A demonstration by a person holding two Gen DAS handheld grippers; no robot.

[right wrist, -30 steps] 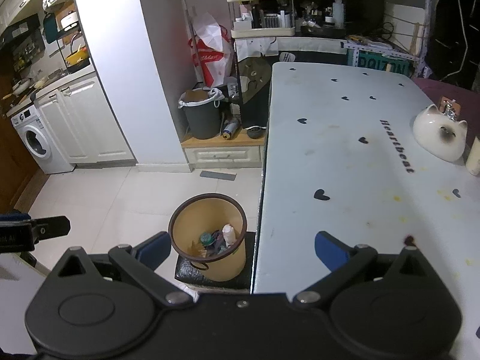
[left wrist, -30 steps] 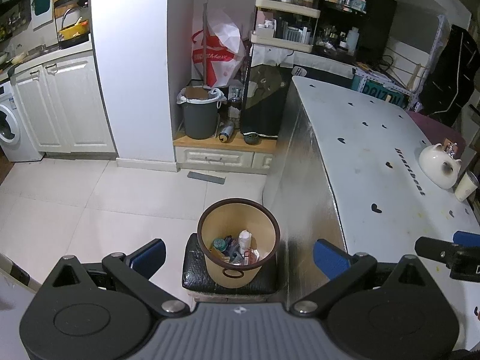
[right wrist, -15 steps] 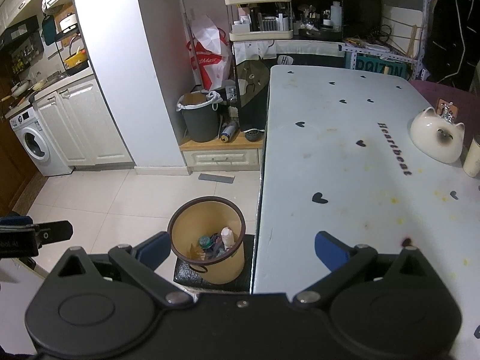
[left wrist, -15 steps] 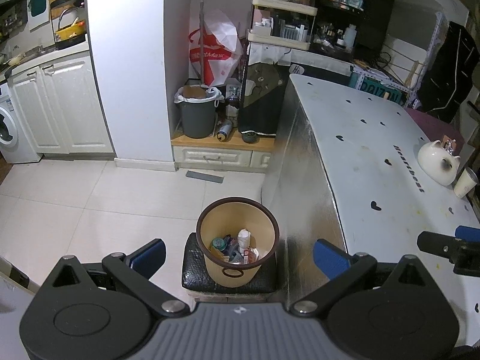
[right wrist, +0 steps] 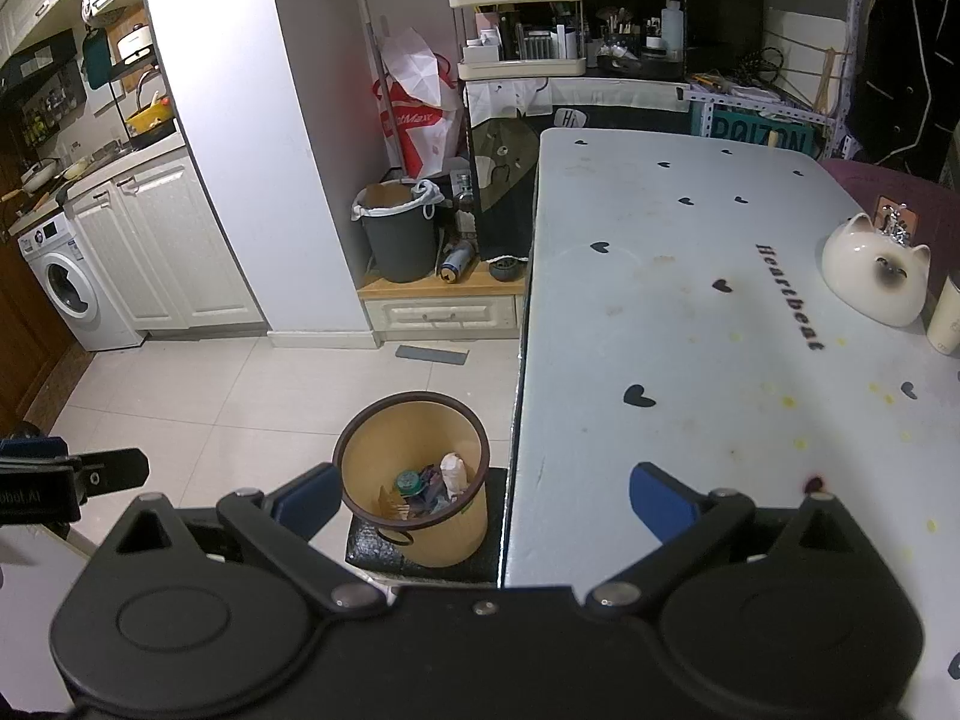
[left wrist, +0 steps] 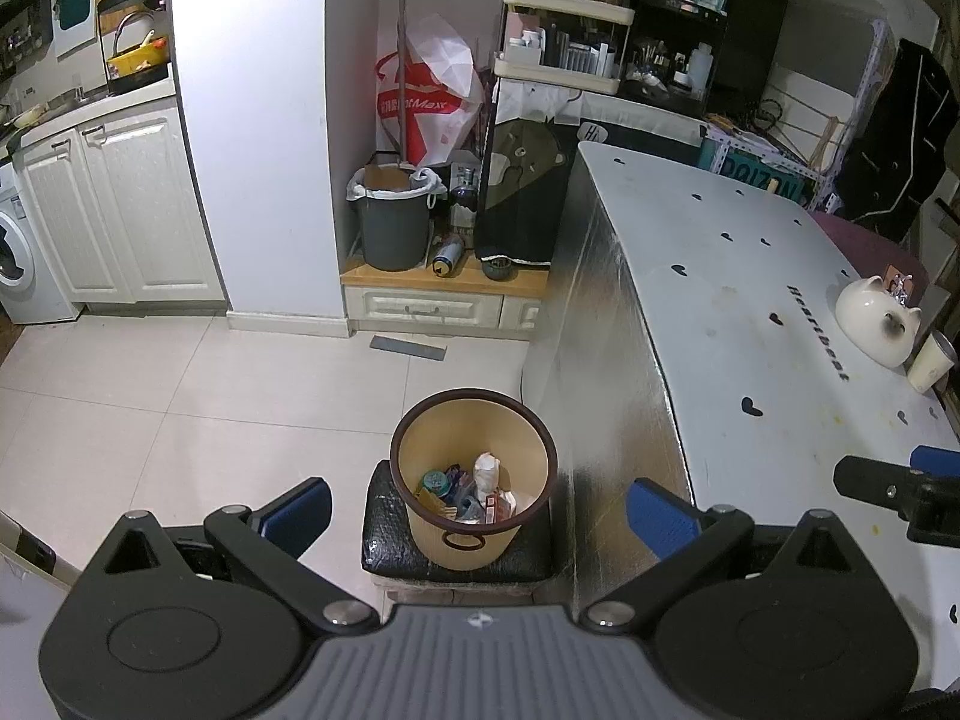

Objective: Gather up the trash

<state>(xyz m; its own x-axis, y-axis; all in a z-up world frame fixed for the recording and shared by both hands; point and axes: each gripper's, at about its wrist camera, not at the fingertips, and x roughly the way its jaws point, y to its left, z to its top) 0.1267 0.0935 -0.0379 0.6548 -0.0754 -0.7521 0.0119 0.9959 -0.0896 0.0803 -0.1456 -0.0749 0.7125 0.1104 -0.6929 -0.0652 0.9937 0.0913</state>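
A tan bin with a brown rim (left wrist: 474, 531) (right wrist: 414, 450) stands on a black cushion (left wrist: 390, 546) on the floor by the table's left side. Several pieces of trash (left wrist: 471, 489) (right wrist: 429, 489) lie inside it. My left gripper (left wrist: 477, 513) is open and empty, held above the bin. My right gripper (right wrist: 480, 501) is open and empty, held over the table's left edge and the bin. Each gripper shows at the edge of the other's view: the right one (left wrist: 900, 489) and the left one (right wrist: 66, 477).
The white table (right wrist: 690, 324) with black hearts holds a white cat-shaped bowl (right wrist: 873, 273) and a paper cup (left wrist: 930, 363) at the far right. A grey bin (left wrist: 393, 225), a spray can and a red-white bag stand at the back wall. White cabinets and a washing machine (right wrist: 66, 291) stand left.
Both grippers have drawn back and risen slightly, so the bin and table sit a little lower in the views. Both stay open and empty.
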